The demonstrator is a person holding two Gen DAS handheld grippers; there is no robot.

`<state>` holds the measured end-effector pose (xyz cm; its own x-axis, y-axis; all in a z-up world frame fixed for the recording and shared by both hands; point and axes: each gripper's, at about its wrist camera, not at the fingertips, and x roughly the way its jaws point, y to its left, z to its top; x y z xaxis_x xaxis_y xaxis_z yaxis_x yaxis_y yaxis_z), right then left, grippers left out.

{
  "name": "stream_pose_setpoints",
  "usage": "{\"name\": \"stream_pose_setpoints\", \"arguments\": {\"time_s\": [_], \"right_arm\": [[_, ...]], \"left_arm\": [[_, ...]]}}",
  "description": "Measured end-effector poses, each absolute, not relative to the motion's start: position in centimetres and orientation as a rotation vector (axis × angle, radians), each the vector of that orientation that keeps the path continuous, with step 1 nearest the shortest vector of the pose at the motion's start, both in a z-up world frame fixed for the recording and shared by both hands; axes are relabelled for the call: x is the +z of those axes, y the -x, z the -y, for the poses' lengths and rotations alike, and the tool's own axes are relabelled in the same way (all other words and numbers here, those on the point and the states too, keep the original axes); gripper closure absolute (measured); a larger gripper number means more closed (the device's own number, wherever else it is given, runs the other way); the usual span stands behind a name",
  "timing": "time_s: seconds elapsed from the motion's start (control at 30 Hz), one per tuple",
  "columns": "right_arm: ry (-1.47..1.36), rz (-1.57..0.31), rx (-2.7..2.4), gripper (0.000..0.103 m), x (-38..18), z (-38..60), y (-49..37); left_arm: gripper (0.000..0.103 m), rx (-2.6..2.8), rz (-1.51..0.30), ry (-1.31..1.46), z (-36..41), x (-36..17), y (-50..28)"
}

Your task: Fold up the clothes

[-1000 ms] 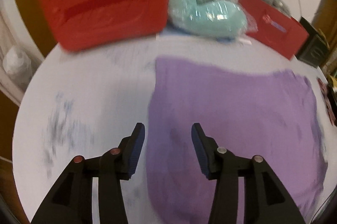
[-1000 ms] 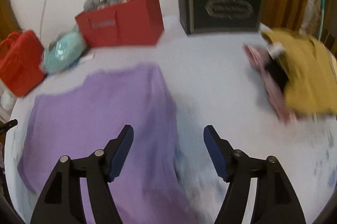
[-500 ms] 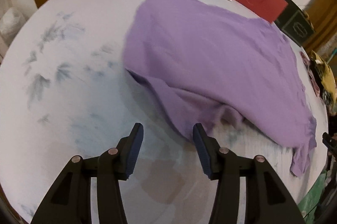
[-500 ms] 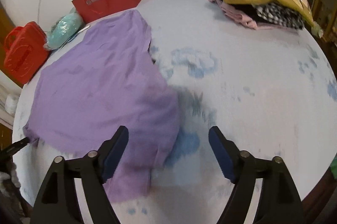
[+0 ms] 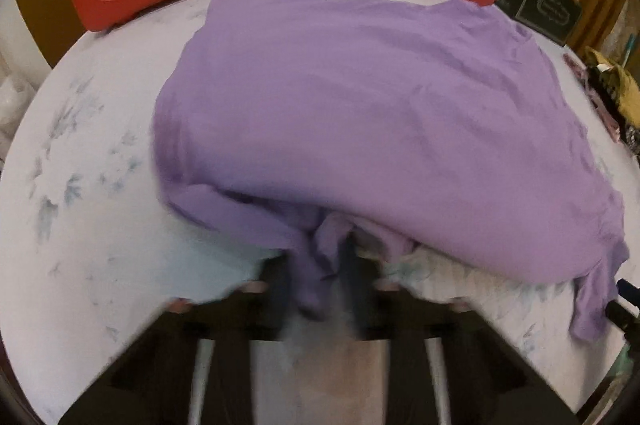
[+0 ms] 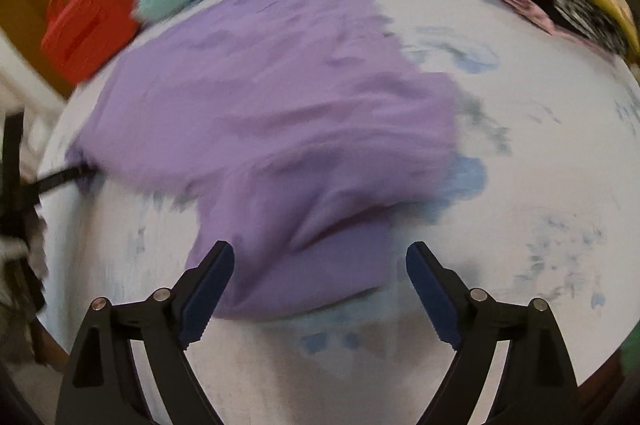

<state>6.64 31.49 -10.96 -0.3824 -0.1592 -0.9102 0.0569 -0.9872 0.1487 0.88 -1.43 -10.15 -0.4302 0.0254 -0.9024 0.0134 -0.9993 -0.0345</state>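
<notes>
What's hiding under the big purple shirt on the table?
Under the purple shirt only the white tablecloth with blue flowers peeks out around its edges. Anything beneath the middle is covered, so I cannot tell. The left gripper pinches its near edge.

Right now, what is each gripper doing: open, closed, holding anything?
Left gripper: jaws just closed, pinching the near edge of the purple shirt.
Right gripper: open, holding nothing; jaws straddle the shirt's near corner.

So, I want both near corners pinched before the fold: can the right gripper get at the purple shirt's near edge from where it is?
Probably yes. The right gripper stands open, jaws either side of the purple shirt's near edge, nothing between. The left gripper has just closed on its own corner.
</notes>
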Motion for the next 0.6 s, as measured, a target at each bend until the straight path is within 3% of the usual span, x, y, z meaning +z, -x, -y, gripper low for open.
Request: {"name": "stream_pose_setpoints", "arguments": {"time_s": [0.03, 0.07, 0.1, 0.13, 0.43, 0.6], "right_arm": [[-1.677, 0.103, -2.505, 0.069, -11.0, -30.9, -6.6], [-1.68, 0.07, -2.511, 0.083, -10.9, -30.5, -6.6], [-1.684, 0.038, -2.516, 0.084, -10.8, -30.1, -6.6], [-1.678, 0.043, -2.517, 0.093, -10.5, -30.1, -6.5], [-1.444, 0.26, -2.612, 0.095, -1.5, -34.9, -9.3], [-1.516, 0.305, -2.552, 0.095, -1.5, -36.4, -10.6]], "left_arm": [[0.095, 2.626, 0.081, 1.688, 1.9, -10.1, -0.9], [0.096, 2.615, 0.084, 1.706, 2.3, -10.0, -0.9], [0.096, 2.604, 0.087, 1.724, 2.7, -9.8, -0.8], [0.096, 2.597, 0.095, 1.726, 3.1, -9.5, -1.1], [0.096, 2.597, 0.159, 1.653, 9.2, -3.4, -7.6], [0.096, 2.548, 0.108, 1.744, 10.5, -4.4, -9.0]]}}
